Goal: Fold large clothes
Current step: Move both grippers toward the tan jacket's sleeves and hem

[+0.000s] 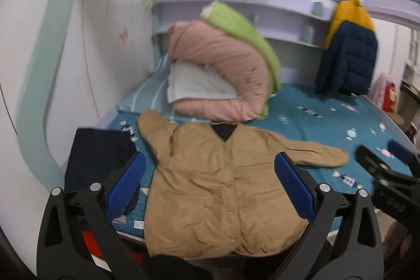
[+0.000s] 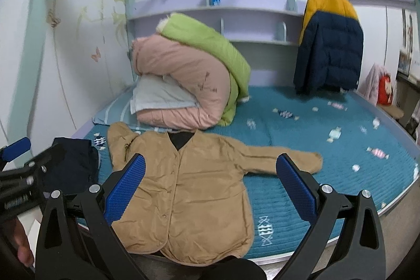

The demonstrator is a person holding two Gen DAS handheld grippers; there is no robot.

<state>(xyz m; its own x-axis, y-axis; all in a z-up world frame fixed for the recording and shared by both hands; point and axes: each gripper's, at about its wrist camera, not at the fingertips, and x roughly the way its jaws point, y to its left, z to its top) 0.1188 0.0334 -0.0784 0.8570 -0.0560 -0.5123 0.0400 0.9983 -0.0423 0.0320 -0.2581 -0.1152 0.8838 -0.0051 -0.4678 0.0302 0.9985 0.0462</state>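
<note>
Tan quilted jacket [image 1: 210,183] spread flat, front up, on a teal quilted bed [image 1: 328,127].

Both sleeves splayed outward; hem hanging over the bed's near edge; left tongs [image 1: 210,185] and right tongs [image 2: 210,186], with ribbed blue pads, spread wide above it, empty; rolled pink duvet [image 2: 181,85] behind.

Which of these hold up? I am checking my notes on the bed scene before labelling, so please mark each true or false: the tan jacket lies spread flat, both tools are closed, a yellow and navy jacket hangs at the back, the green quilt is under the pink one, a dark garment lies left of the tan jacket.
1. The tan jacket lies spread flat on the bed. True.
2. Both tools are closed. False: the left tool and the right tool are both open, holding nothing.
3. A yellow and navy jacket hangs at the back. True.
4. The green quilt lies under the pink quilt. False: it is draped on top.
5. A dark garment lies left of the tan jacket. True.
</note>
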